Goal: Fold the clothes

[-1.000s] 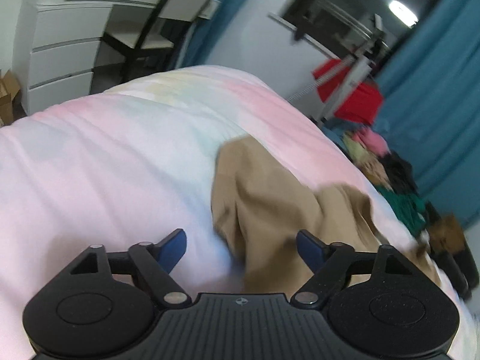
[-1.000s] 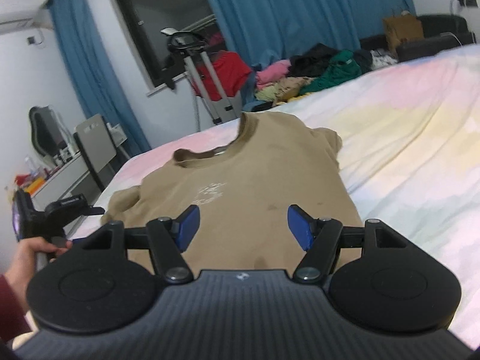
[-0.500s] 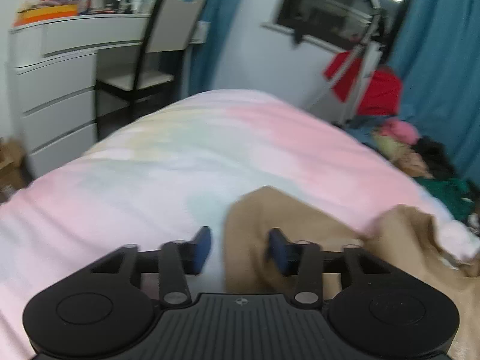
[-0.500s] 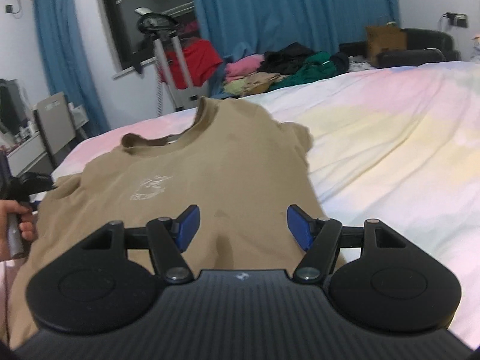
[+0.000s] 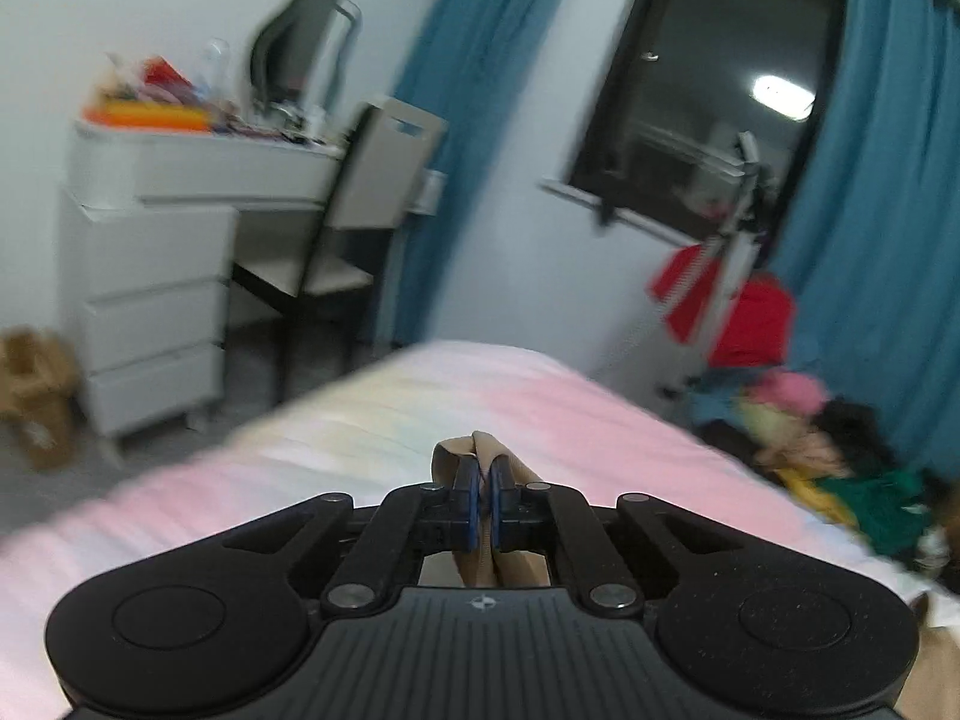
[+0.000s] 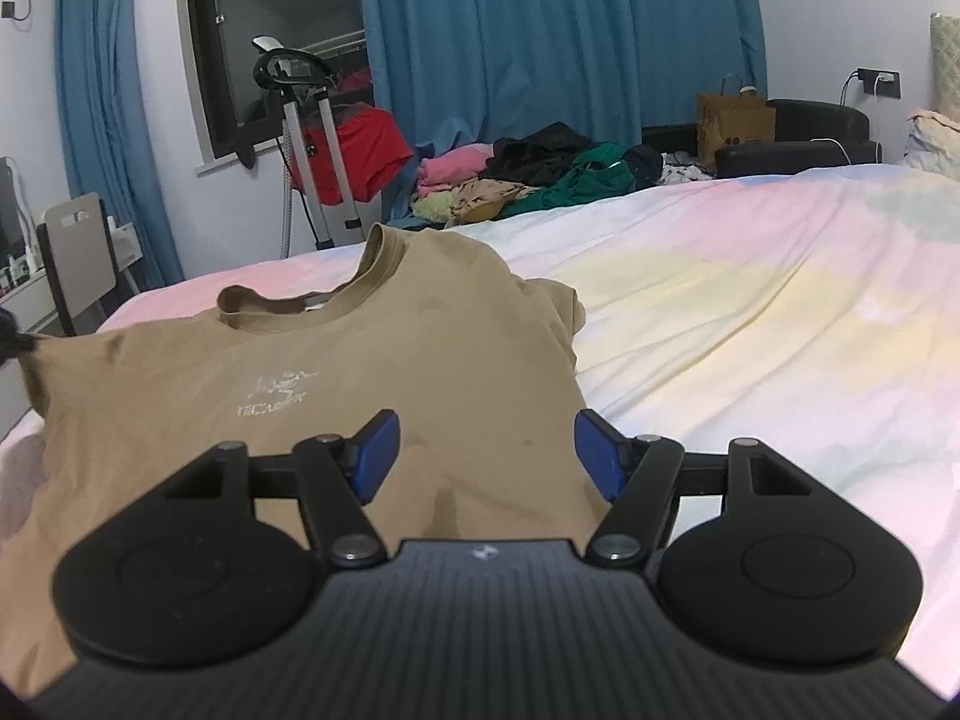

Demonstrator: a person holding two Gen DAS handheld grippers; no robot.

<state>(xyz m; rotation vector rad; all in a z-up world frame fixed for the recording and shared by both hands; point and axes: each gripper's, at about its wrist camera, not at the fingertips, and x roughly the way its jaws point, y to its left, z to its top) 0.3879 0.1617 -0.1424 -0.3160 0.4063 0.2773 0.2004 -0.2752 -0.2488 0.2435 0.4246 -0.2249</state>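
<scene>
since the earlier frames the left gripper (image 5: 480,501) has closed from wide open and now pinches a fold of the tan t-shirt (image 6: 336,384) at its left sleeve edge, lifting that side off the pastel bedspread (image 6: 750,324). right gripper (image 6: 483,453) hovers over the lower front of the shirt, jaws spread and holding nothing. shirt lies chest-up on the bed, collar away. judging by this, the first fold is starting, and the right side likely needs a grasp next.
</scene>
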